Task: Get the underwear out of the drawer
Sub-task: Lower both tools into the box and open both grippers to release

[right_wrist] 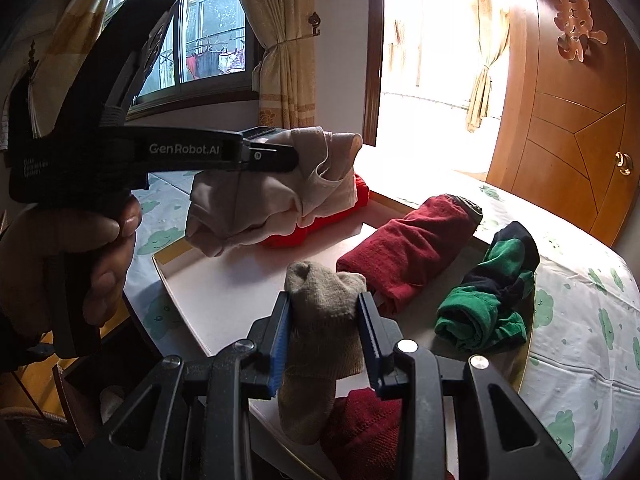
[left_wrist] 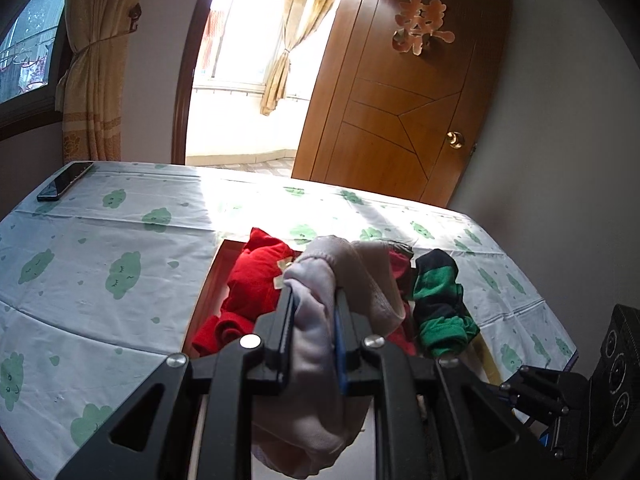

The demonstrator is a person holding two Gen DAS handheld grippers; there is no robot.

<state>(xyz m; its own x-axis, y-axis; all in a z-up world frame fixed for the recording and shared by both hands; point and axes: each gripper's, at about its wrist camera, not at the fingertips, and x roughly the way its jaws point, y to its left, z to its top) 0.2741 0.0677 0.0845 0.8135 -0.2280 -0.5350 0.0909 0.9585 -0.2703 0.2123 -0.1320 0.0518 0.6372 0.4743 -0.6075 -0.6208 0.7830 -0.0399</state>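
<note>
Left gripper, jaws clamped on pale beige cotton underwear, raised above the shallow wooden drawer; right gripper, jaws clamped on a khaki knitted sock.

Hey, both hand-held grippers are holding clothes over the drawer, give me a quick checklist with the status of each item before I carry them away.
1. Left hand-held gripper clamped on the pale beige garment: ok.
2. Right hand-held gripper gripping the tan sock: ok, fabric sits between both pads.
3. Beige garment lifted free of the drawer: ok, it hangs above the red clothes.
4. Tan sock clear of the dark red piece beneath it: cannot tell.
5. Spot on the bedsheet to lay things down: ok on the left side.
6. Green and black garment out of the way: ok, it lies at the drawer's right edge.
</note>
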